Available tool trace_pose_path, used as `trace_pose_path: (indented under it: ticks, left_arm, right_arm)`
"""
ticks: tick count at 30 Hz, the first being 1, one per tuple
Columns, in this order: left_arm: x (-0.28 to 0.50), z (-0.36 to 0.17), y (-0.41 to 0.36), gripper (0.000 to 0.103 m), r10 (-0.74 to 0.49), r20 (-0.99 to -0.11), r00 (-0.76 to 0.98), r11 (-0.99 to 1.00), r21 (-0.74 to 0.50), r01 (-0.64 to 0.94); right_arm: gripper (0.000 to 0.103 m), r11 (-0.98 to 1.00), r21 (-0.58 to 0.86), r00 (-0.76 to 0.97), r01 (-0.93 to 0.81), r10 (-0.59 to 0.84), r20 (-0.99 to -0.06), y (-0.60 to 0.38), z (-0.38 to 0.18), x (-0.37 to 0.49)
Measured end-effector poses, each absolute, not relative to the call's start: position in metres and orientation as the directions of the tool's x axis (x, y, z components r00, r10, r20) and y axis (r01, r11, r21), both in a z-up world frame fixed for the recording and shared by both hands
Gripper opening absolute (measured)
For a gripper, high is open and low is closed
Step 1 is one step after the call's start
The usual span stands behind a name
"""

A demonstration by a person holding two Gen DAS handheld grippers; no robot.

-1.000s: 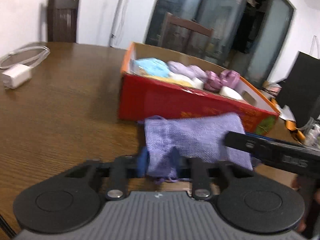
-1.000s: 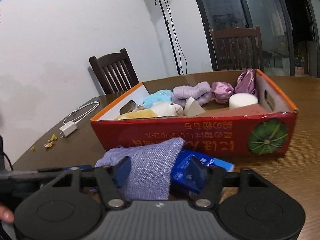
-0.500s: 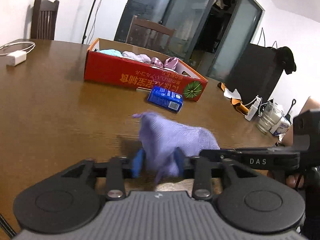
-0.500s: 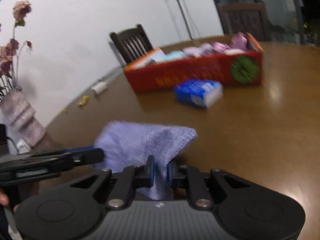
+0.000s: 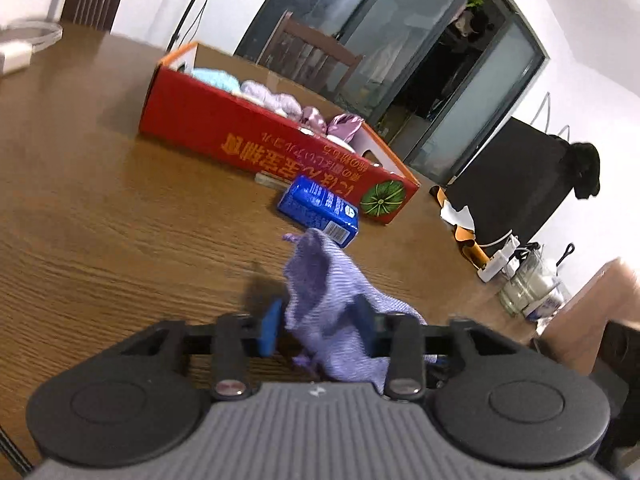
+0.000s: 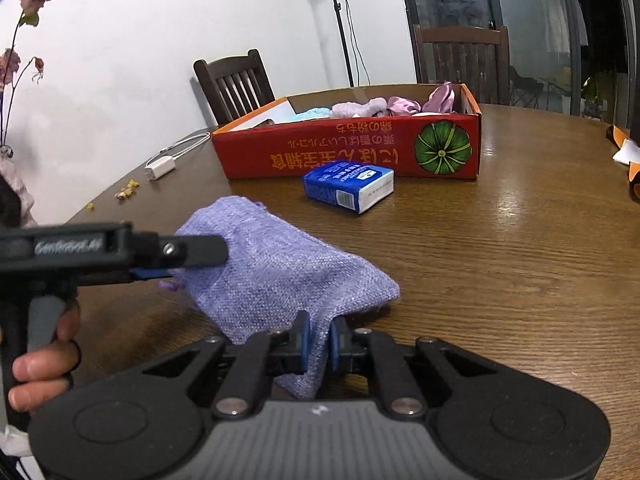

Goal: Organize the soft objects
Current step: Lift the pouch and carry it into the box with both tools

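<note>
The brown wooden worktop carries a red cardboard box at its far side, filled with pastel soft things. Just in front of the box lies a blue packet. Nearer, a purple cloth pouch sits stretched between two tools. The right hand-held gripper is clenched on the pouch's near corner. The left hand-held gripper has the pouch's gathered end between its jaws, which are closing; its left pad looks just clear of the cloth.
</note>
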State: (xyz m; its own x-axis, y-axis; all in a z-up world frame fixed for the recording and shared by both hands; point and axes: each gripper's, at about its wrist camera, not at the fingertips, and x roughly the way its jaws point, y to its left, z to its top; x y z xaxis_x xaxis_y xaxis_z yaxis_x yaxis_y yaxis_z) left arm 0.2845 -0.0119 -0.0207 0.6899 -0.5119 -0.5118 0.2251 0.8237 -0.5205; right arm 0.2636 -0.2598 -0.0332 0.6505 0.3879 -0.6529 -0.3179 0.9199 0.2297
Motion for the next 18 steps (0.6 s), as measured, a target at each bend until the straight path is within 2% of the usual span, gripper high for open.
trace_pose_path:
  ticks: [2, 4, 8, 13, 16, 18]
  left_arm:
    - [0.284, -0.020, -0.017, 0.013, -0.516, -0.501, 0.695, 0.825, -0.510, 0.244]
    - [0.280, -0.015, -0.022, 0.009, -0.508, -0.491, 0.708, 0.836, -0.481, 0.266]
    - [0.281, 0.010, -0.023, 0.008, -0.512, -0.451, 0.731, 0.838, -0.451, 0.309]
    - [0.326, 0.062, -0.028, 0.007, -0.472, -0.364, 0.803, 0.870, -0.340, 0.357]
    - [0.374, 0.078, -0.033, 0.007, -0.447, -0.361, 0.818, 0.887, -0.296, 0.354]
    - [0.412, 0.078, -0.038, 0.007, -0.402, -0.409, 0.819, 0.911, -0.267, 0.314]
  right_arm:
    - [0.011, 0.916, 0.235, 0.648, -0.326, 0.397, -0.650, -0.260, -0.033, 0.263]
    - [0.012, 0.913, 0.238, 0.648, -0.331, 0.403, -0.647, -0.260, -0.033, 0.264]
    - [0.010, 0.900, 0.268, 0.670, -0.344, 0.435, -0.601, -0.263, -0.014, 0.270]
    - [0.010, 0.855, 0.273, 0.710, -0.442, 0.519, -0.476, -0.263, 0.042, 0.314]
    - [0.009, 0.854, 0.250, 0.722, -0.456, 0.519, -0.457, -0.260, 0.065, 0.369]
    - [0.009, 0.843, 0.296, 0.694, -0.449, 0.538, -0.480, -0.261, 0.068, 0.415]
